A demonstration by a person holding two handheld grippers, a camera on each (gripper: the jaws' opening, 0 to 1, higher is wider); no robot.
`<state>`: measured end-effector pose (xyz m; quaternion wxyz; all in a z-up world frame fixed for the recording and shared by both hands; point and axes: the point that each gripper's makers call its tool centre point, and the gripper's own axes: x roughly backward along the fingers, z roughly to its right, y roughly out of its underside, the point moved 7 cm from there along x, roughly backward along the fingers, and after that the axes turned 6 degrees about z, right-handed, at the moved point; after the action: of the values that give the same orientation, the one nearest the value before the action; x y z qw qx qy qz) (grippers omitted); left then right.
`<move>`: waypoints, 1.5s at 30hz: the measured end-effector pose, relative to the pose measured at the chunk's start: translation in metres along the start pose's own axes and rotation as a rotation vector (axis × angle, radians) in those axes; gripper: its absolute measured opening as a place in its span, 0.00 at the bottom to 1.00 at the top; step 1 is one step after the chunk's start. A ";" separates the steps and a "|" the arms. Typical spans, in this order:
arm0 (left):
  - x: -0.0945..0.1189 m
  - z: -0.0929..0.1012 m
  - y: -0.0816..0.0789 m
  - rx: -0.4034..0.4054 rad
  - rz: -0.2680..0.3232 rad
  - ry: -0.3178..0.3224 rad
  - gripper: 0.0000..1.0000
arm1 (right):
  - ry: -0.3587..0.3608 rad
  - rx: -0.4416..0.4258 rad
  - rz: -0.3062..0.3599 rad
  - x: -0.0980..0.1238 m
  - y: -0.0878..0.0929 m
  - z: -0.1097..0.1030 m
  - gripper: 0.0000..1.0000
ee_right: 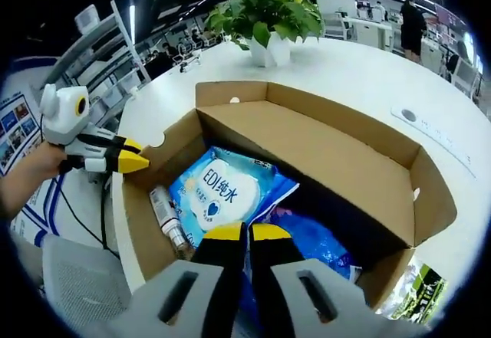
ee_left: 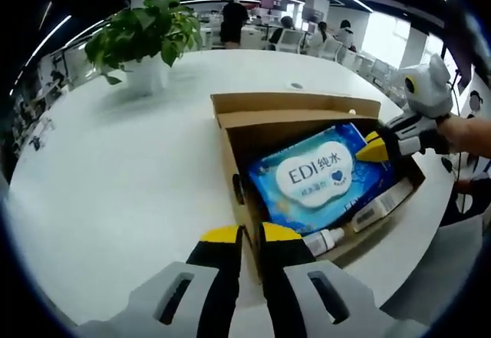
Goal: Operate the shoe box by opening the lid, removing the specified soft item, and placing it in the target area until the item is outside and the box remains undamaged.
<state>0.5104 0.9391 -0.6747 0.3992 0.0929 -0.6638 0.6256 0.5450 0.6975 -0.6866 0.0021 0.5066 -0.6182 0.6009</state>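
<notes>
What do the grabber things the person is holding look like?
Each hand-held gripper is light grey plastic with two black jaws ending in yellow tips. The left hand-held gripper and the right hand-held gripper both have slotted grey bases. Seen from the side, each has a whitish rounded body with a yellow-ringed circle on it. The person's forearms are bare, with no sleeves in sight.

The blue wipes pack (ee_left: 326, 177) lying in the shoe box (ee_left: 230, 150) bears a white cloud-shaped label reading "EDI" with the Chinese characters "纯水" beside it and a small blue heart beneath, while its finer print is too small to read.
</notes>
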 end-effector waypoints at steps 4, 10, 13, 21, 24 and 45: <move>0.001 0.002 -0.002 -0.008 -0.013 0.004 0.06 | 0.006 -0.010 0.005 0.007 0.001 0.002 0.00; 0.003 0.005 -0.004 -0.028 -0.035 0.007 0.07 | 0.014 -0.015 0.014 0.013 0.003 0.004 0.00; 0.004 0.005 -0.006 -0.034 -0.038 0.008 0.06 | 0.016 -0.020 0.018 0.014 0.004 0.005 0.00; 0.011 0.007 -0.021 -0.049 0.009 -0.002 0.06 | 0.018 -0.025 0.024 0.016 0.006 0.005 0.00; 0.012 0.010 -0.028 -0.061 0.031 0.008 0.06 | 0.018 -0.027 0.027 0.016 0.007 0.006 0.00; -0.037 0.041 -0.024 -0.149 -0.140 0.107 0.18 | 0.022 -0.035 0.035 0.019 0.012 0.009 0.00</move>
<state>0.5331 0.8836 -0.6768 0.4828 0.0755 -0.6781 0.5490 0.5341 0.6762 -0.6863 0.0073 0.4887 -0.6375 0.5956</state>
